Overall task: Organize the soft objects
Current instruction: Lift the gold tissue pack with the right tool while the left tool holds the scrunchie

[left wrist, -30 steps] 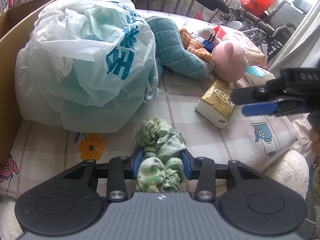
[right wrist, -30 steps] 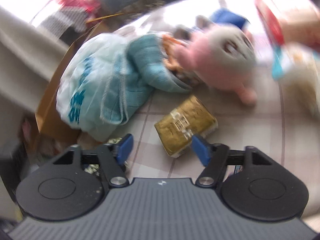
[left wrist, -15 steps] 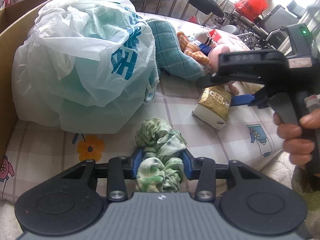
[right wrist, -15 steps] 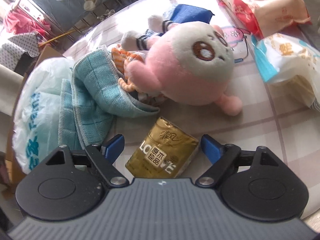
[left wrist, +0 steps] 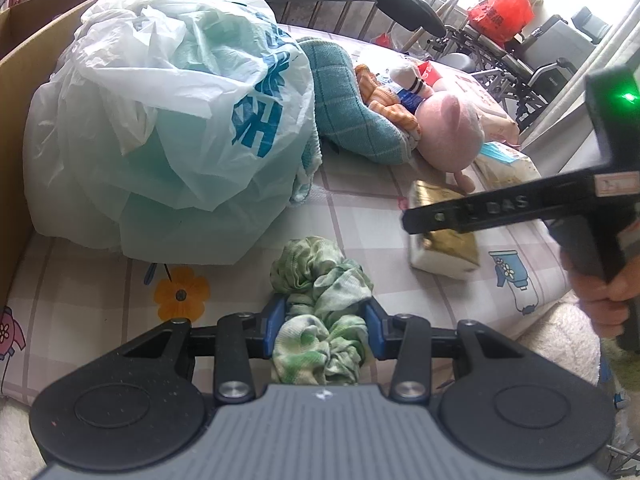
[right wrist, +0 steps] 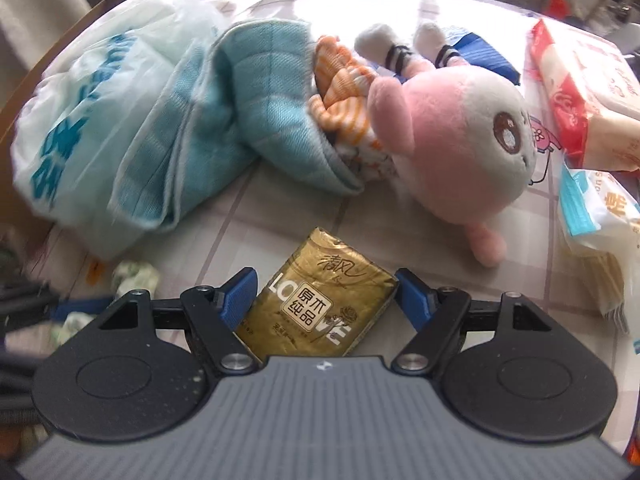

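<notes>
The left gripper (left wrist: 324,326) has its fingers (left wrist: 274,330) closed partway on a green-and-white cloth (left wrist: 320,312), a crumpled tie-dye piece bunched between the pads near the front edge of the bed (left wrist: 100,300). Part of the cloth spills forward onto the checked sheet, so it looks gripped but barely lifted, if at all.

The right gripper (right wrist: 326,294) points down over a gold tissue pack (right wrist: 316,312), which lies toward the front right of the bed. Its fingers (right wrist: 238,294) straddle the pack's sides and are closing; the right pad looks at the pack's corner, and I cannot tell whether the left one presses yet. The pack still lies flat on the sheet.

As for progress, I'd say it is early. A big plastic bag (left wrist: 160,120) sits at the left edge against a cardboard wall (left wrist: 12,120), with a teal towel (right wrist: 224,112) trailing out of it toward the middle. A pink plush (right wrist: 452,132) lies beside the towel with an orange striped cloth (right wrist: 344,88) tucked against it. Further right, near the right edge, are a red-and-white pack (right wrist: 580,92) and a blue-and-white pack (right wrist: 600,216). All of these are loose and scattered, none gathered anywhere obvious. Where they belong is not shown; the bag is my guess. Two items are in hand, and everything else remains.
</notes>
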`<action>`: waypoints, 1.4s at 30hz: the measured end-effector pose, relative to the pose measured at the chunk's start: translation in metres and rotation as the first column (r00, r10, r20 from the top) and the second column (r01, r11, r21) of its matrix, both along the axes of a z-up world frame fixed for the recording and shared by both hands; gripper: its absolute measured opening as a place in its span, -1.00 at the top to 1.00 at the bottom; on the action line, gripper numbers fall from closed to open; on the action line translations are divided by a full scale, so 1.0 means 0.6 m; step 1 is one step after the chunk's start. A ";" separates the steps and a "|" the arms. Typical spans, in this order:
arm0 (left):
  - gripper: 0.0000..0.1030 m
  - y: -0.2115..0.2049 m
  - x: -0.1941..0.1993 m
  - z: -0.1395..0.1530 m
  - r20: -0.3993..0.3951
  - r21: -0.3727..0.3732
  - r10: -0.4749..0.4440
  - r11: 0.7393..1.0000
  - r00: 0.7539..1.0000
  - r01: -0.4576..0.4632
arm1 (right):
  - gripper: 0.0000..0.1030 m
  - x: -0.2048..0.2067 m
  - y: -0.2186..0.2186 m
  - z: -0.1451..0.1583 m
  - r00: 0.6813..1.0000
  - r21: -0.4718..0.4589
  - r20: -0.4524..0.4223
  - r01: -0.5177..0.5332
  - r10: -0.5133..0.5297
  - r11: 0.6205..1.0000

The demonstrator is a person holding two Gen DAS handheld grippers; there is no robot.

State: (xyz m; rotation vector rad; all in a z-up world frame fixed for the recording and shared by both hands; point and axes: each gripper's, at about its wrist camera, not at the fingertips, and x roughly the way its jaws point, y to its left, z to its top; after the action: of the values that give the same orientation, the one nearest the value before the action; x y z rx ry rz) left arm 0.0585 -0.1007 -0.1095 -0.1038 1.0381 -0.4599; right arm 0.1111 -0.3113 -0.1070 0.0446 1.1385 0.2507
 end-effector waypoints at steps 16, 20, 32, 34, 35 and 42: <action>0.17 -0.026 0.001 0.002 0.001 0.067 0.023 0.997 1.000 -0.023 | -0.56 -0.041 0.010 -0.012 0.999 0.026 0.032 -0.008 0.008 1.000; 0.26 -0.031 0.000 0.003 0.010 0.085 0.024 0.996 1.000 -0.025 | -0.49 -0.055 0.004 -0.009 0.999 0.038 0.046 -0.024 0.023 0.999; 0.35 -0.043 -0.007 0.016 0.041 0.099 0.019 0.995 0.999 -0.023 | -0.34 -0.066 -0.041 -0.002 0.996 0.221 0.081 0.008 -0.027 0.975; 0.35 -0.043 -0.008 0.015 0.039 0.099 0.017 0.995 0.999 -0.021 | -0.37 -0.061 -0.037 -0.001 0.996 0.209 0.091 -0.020 0.001 0.978; 0.35 -0.042 -0.010 0.015 0.038 0.098 0.018 0.995 0.999 -0.022 | -0.42 -0.057 -0.037 -0.001 0.996 0.210 0.087 -0.018 0.000 0.978; 0.35 -0.036 -0.009 0.008 0.027 0.095 0.031 0.995 0.999 -0.034 | -0.65 -0.046 -0.053 0.006 0.995 0.259 0.013 0.090 -0.097 0.962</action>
State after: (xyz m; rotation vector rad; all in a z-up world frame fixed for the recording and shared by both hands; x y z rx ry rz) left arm 0.0532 -0.1225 -0.1047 -0.0293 1.0305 -0.3805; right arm 0.0835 -0.3429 -0.1037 0.3247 1.0698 0.3133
